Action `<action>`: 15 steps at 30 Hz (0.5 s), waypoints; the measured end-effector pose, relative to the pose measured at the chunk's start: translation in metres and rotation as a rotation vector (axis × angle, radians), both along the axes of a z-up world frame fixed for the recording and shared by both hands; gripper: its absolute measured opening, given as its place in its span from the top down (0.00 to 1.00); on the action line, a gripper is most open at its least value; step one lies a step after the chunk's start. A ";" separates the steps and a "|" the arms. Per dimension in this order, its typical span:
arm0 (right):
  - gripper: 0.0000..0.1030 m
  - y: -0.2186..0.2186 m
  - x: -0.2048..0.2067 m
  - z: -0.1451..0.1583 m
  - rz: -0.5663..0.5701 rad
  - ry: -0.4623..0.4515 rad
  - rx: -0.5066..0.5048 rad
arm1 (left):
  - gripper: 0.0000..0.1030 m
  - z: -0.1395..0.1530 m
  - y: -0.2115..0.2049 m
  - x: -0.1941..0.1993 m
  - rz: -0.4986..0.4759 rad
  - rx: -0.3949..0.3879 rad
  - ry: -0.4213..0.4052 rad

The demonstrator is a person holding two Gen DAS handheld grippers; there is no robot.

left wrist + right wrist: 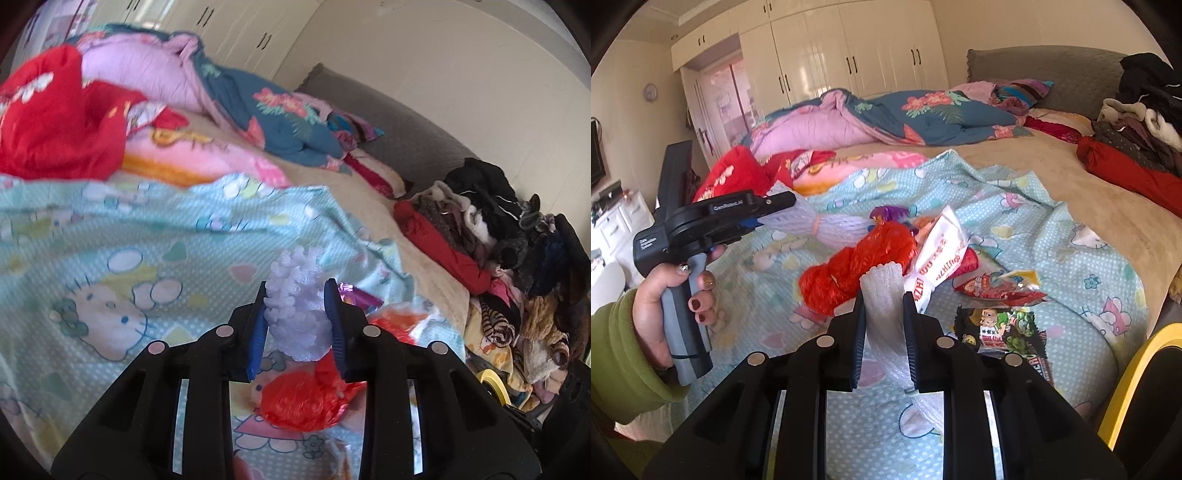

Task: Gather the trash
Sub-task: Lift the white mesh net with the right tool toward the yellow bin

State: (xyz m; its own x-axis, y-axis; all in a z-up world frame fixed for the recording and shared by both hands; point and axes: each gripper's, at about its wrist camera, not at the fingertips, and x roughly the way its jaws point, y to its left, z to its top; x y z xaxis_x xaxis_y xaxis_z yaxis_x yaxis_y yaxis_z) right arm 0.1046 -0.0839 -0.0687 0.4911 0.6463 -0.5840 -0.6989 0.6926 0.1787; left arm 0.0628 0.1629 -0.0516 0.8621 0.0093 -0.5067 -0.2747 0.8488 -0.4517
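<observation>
My left gripper [297, 295] is shut on a white foam net sleeve [299, 306], held above the light blue cartoon blanket [147, 240]. In the right wrist view the left gripper [783, 210] shows at the left, holding the flared foam net [820, 229]. My right gripper [883, 299] is shut on another white foam sleeve [882, 291] that trails under it. On the blanket lie a red plastic bag [857, 262], a white wrapper with red print [938, 262], a red snack wrapper [997, 288], a dark cartoon snack packet [1001, 328] and a purple wrapper [890, 213].
The bed carries a blue and pink floral quilt [905, 114], a red cloth [735, 173] and a pile of clothes [1137, 125] at the right. A yellow rim [1134, 373] shows at the lower right. White wardrobes [831, 55] stand behind the bed.
</observation>
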 end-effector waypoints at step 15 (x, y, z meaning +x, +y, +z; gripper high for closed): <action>0.82 -0.029 -0.008 0.036 -0.047 -0.053 0.110 | 0.78 0.062 -0.036 -0.016 -0.075 0.028 -0.132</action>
